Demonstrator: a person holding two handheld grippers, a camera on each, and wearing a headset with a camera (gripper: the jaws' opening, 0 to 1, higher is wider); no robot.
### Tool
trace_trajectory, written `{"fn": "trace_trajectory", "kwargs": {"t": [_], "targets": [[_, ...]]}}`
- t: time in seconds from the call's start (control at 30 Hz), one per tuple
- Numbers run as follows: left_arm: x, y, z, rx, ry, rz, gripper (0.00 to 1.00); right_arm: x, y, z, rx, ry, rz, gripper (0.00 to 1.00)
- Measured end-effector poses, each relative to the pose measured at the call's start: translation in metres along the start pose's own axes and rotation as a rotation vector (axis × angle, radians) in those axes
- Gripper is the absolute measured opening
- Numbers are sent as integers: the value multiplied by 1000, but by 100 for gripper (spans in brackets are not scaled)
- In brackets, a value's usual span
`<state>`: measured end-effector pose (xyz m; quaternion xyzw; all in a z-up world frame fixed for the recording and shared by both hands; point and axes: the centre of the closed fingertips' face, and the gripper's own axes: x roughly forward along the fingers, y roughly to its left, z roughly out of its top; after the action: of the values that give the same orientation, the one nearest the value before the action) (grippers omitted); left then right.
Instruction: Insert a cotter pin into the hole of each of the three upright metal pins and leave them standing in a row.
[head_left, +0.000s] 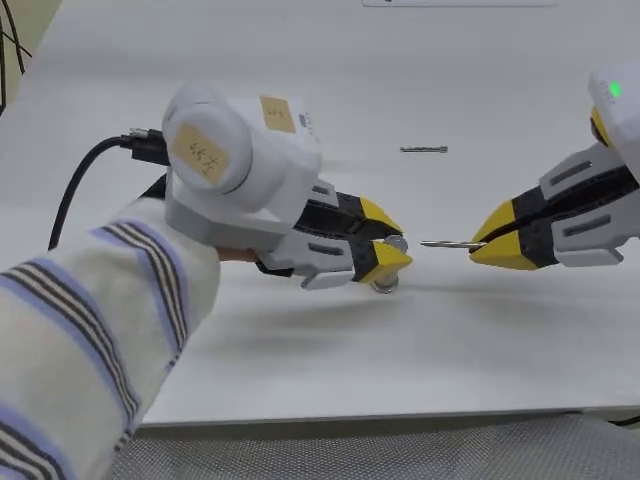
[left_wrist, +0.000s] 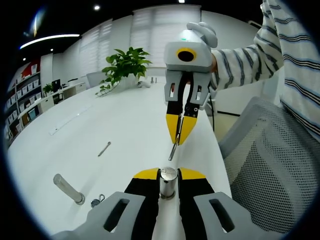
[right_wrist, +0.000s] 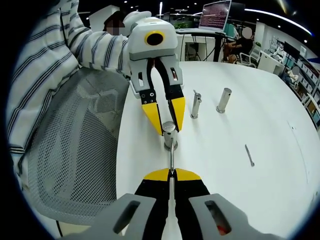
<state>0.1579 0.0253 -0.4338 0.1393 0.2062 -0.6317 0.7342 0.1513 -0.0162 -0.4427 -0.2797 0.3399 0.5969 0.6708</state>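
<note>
My left gripper (head_left: 398, 246) is shut on an upright metal pin (head_left: 384, 285) whose base rests on the white table (head_left: 300, 340). From its own camera, that pin (left_wrist: 168, 182) stands between the yellow tips. My right gripper (head_left: 480, 245) is shut on a thin cotter pin (head_left: 446, 243), held level and pointing at the pin's top from the right, with a small gap. In the right gripper view the cotter pin (right_wrist: 171, 157) reaches towards the held pin (right_wrist: 170, 134). Whether it touches the pin, I cannot tell.
A loose cotter pin (head_left: 424, 150) lies on the table further back. Two more metal pins (right_wrist: 196, 105) (right_wrist: 223, 100) stand beyond the left gripper (right_wrist: 167, 122), the nearer one with something small at its top. A mesh chair (right_wrist: 85, 150) stands by the table edge.
</note>
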Motion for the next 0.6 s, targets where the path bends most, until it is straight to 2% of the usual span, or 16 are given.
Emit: {"fn": "trace_trajectory", "kwargs": {"t": [0.6], "targets": [[-2,0,-1,-3,6,0,9,12,2,7,-27,-3,23,0]]}}
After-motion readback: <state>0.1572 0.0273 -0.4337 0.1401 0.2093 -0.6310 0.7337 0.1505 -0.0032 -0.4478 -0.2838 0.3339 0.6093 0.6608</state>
